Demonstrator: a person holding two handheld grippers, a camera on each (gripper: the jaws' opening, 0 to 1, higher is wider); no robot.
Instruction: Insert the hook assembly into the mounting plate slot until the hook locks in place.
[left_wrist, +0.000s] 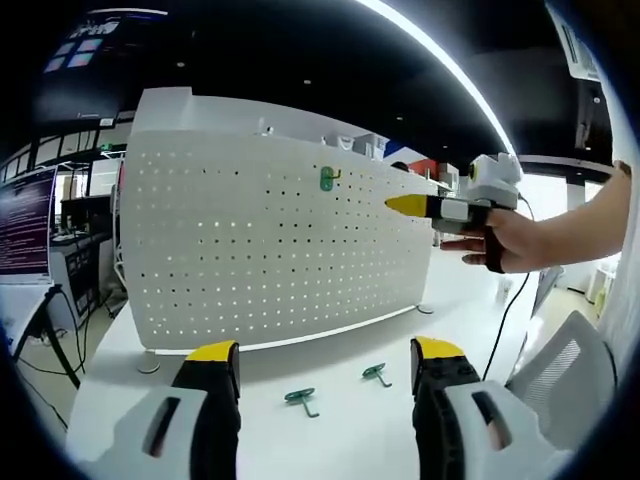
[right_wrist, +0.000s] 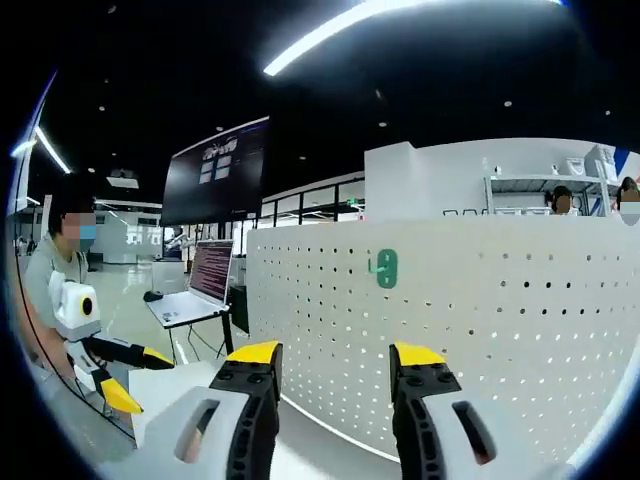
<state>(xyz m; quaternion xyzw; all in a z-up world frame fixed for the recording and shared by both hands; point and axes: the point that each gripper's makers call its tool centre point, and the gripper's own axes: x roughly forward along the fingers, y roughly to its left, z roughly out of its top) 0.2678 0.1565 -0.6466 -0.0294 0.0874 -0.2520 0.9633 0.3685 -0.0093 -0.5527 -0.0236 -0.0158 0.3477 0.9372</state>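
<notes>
Left gripper view: left gripper (left_wrist: 325, 362) seen spread and empty at bottom; two green hooks (left_wrist: 302, 399) (left_wrist: 377, 373) lie on the table (left_wrist: 350, 430) between its jaws, one hook (left_wrist: 326, 179) mounted on the pegboard (left_wrist: 260, 240) | Right gripper view: right gripper (right_wrist: 332, 358) spread, empty, faced at the mounted hook (right_wrist: 386, 268) centre frame | Step judged: pick-up of a table hook is called for next | Slot detail cannot be made out.

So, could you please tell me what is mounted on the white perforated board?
One green plastic hook hangs on the white perforated pegboard, high up. The board hides whatever is directly behind it; shelving shows only above its top edge.
</notes>
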